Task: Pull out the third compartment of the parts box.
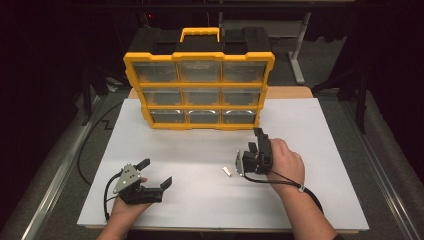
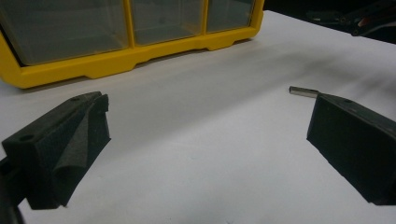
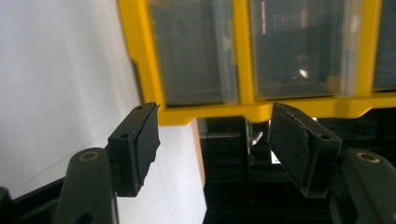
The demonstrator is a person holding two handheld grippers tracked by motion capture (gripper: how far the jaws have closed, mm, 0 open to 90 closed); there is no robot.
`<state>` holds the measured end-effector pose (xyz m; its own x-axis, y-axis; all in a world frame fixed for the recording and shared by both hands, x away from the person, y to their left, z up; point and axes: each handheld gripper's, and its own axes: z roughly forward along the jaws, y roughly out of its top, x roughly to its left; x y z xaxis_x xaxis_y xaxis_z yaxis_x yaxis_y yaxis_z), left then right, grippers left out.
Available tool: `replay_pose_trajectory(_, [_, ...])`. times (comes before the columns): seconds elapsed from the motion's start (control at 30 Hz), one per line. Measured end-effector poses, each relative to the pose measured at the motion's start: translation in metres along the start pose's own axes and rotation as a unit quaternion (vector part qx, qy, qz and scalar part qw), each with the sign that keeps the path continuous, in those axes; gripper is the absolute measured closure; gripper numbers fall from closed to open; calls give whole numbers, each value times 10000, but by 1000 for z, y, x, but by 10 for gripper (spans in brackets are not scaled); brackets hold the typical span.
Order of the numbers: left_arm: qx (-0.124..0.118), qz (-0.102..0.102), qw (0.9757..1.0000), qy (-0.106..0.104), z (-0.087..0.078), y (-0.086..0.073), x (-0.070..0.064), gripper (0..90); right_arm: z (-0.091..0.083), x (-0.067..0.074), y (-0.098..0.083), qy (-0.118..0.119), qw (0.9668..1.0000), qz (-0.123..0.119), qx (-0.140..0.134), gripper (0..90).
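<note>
Both the left gripper [image 1: 156,172] and right gripper [image 1: 256,140] have jaws apart, a small metal pin [image 1: 227,171] lying between them, the yellow drawer box [image 1: 199,85] at twelve o'clock.

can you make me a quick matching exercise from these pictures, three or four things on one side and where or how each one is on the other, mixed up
Things:
1. drawer box
2. metal pin
3. left gripper
4. right gripper

Descriptions:
A. small, lying flat on the white board near the middle
B. yellow, standing at the far edge of the board
C. open, on the near left of the board
D. open, tipped on its side, facing the box

Pairs: 1-B, 2-A, 3-C, 4-D
</note>
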<state>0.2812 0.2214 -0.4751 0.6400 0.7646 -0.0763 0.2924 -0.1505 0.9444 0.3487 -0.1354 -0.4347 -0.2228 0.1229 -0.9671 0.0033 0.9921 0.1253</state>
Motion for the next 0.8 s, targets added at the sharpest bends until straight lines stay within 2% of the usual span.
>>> replay_pose_trajectory(0.23, [-45, 4, 10000, -57, 0, 0, 0, 3, 3, -18, 11, -221, 9997, 62, -57, 387])
replay_pose_trajectory(0.27, [-54, -8, 10000, -58, 1, 0, -1, 3, 4, -19, 12, -242, 9996, 153, -69, 391])
replay_pose_trajectory(0.33, [-86, -42, 9999, -69, 1, 0, -1, 3, 5, -25, 15, -328, 9994, 57, -126, 402])
replay_pose_trajectory(0.43, [-125, -31, 9999, -74, 1, 1, -1, 3, 6, -30, 18, -350, 9992, 159, -96, 419])
replay_pose_trajectory(0.6, [-109, 4, 9999, -81, 1, 0, -2, 3, 9, -41, 25, -518, 9985, 75, -166, 452])
replay_pose_trajectory(0.63, [-109, 4, 9999, -81, 1, 0, -2, 3, 9, -42, 26, -499, 9985, 154, -153, 461])
replay_pose_trajectory(0.67, [-104, 16, 9999, -88, 1, 0, -2, 3, 9, -42, 26, -499, 9985, 154, -153, 461])
replay_pose_trajectory(0.7, [-108, 29, 9999, -89, 1, 0, -3, 3, 10, -47, 29, -603, 9979, 69, -222, 475])
replay_pose_trajectory(0.8, [-94, 41, 9999, -91, 1, 0, -2, 3, 11, -52, 31, -667, 9974, 112, -241, 487])
